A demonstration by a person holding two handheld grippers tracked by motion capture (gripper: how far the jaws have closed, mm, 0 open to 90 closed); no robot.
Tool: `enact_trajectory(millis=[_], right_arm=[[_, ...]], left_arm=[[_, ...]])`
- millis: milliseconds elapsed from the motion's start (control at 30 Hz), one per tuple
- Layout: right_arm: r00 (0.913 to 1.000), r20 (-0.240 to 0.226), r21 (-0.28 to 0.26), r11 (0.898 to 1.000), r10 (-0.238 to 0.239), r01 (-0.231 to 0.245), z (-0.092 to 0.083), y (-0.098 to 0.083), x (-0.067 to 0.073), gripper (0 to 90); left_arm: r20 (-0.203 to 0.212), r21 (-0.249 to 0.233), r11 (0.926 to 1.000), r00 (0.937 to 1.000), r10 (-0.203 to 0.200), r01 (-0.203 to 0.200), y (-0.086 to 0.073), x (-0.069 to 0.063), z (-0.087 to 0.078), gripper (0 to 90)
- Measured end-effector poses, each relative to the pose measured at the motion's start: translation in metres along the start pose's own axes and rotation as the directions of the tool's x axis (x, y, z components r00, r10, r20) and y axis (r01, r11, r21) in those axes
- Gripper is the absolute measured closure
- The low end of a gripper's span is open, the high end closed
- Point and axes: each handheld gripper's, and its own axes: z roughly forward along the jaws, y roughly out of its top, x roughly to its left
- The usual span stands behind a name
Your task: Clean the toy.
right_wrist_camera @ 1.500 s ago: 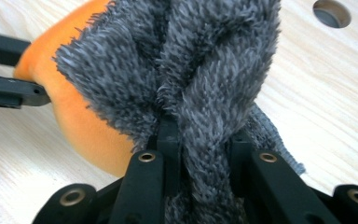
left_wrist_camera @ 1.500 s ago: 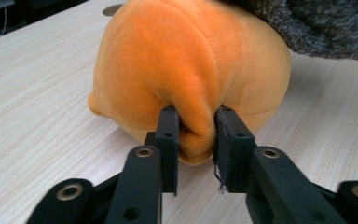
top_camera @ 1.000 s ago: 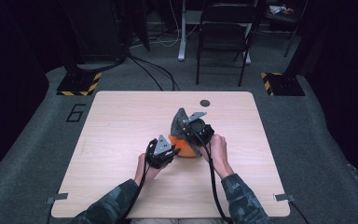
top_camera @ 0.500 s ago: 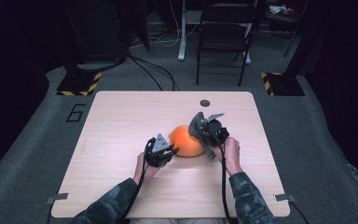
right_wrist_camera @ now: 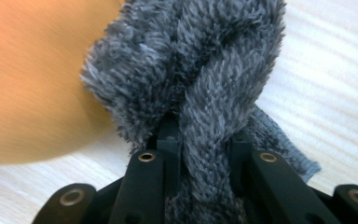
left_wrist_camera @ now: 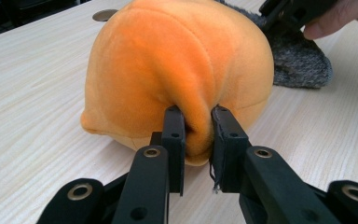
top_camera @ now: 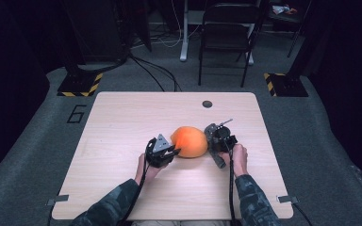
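An orange plush dome (top_camera: 188, 141) sits on the wooden table (top_camera: 122, 117), a little right of the middle. My left gripper (top_camera: 173, 151) comes at it from the left and is shut on a fold of its orange fabric (left_wrist_camera: 198, 126), pinched between both pads. My right gripper (top_camera: 212, 135) lies just right of the plush, shut on a fuzzy grey knitted cloth (right_wrist_camera: 191, 60) that bunches above its jaws. In the left gripper view the grey cloth (left_wrist_camera: 303, 60) rests on the table behind the plush, under the right gripper (left_wrist_camera: 289, 11) and its hand.
A small dark round cap (top_camera: 207, 104) is set in the table near its far edge. Beyond the table stand a folding chair (top_camera: 226, 37), cables and black-and-yellow floor bases (top_camera: 80, 85). Bare wood stretches to the left and front.
The right gripper has moved right and down with the grey cloth, drawing it off the orange plush, which now shows whole. The left gripper has stayed where it was.
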Motion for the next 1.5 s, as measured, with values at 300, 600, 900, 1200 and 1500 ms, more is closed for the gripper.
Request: enact_trajectory(millis=[300, 600, 900, 1200, 1500], right_arm=[[0.9995, -0.019, -0.175, 0.984, -0.025, 0.021, -0.055, 0.014, 0.006, 73.8], [0.9907, -0.006, -0.145, 0.98, -0.136, 0.134, -0.044, 0.019, 0.041, 73.9], [0.992, -0.019, -0.156, 0.98, -0.125, 0.121, -0.041, 0.018, 0.034, 73.9], [0.9923, -0.019, -0.156, 0.981, -0.122, 0.118, -0.044, 0.018, 0.032, 73.9], [0.9937, -0.043, -0.241, 0.966, -0.103, 0.09, -0.076, 0.026, 0.031, 73.9]], left_arm=[[0.0, -0.002, 0.9996, 0.9996, -0.028, 0.028, -0.001, 0.005, -0.001, 76.7], [-0.001, -0.009, 0.9998, 0.9998, -0.019, 0.019, -0.002, 0.004, -0.001, 70.7], [-0.103, 0.034, 0.9976, 0.9927, 0.064, -0.06, -0.002, -0.005, 0.001, 47.0], [-0.078, 0.01, 0.9987, 0.9957, 0.05, -0.05, -0.002, -0.007, 0.005, 80.0], [-0.041, -0.011, 0.9999, 0.9991, -0.007, 0.007, 0.011, -0.009, -0.007, 81.5]])
